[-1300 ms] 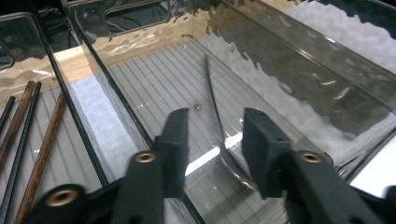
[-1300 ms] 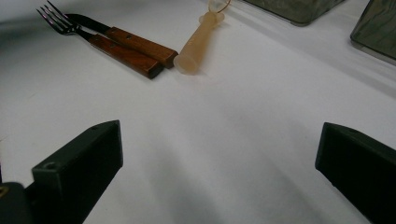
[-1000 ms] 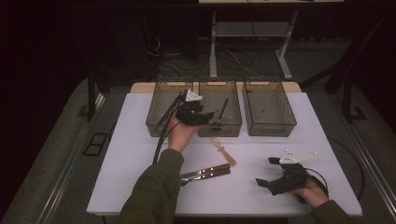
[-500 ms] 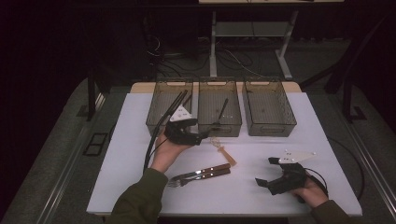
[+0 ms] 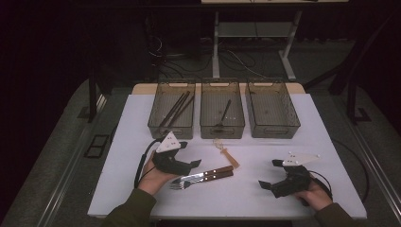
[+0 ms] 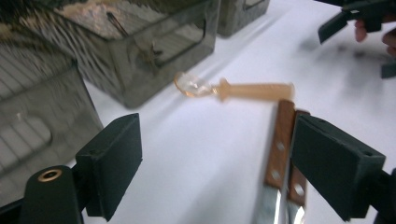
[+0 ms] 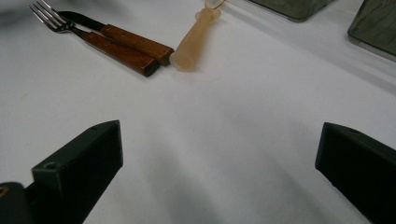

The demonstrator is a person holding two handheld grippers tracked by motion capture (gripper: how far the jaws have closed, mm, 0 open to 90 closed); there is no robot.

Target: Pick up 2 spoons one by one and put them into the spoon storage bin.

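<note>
On the white table [image 5: 142, 123], a wood-handled fork [image 5: 201, 177] and knife [image 5: 213, 172] lie side by side just ahead of the left gripper [image 5: 191, 164], which has come back from the middle bin [image 5: 222, 130] since a second ago, its jaws just opening, nothing between them. Palm-up, the hand cradles it. Right gripper [image 5: 268, 176] rests spread, unmoved.

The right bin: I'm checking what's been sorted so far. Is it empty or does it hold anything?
Empty: the right bin shows bare mesh in the high view.
</note>
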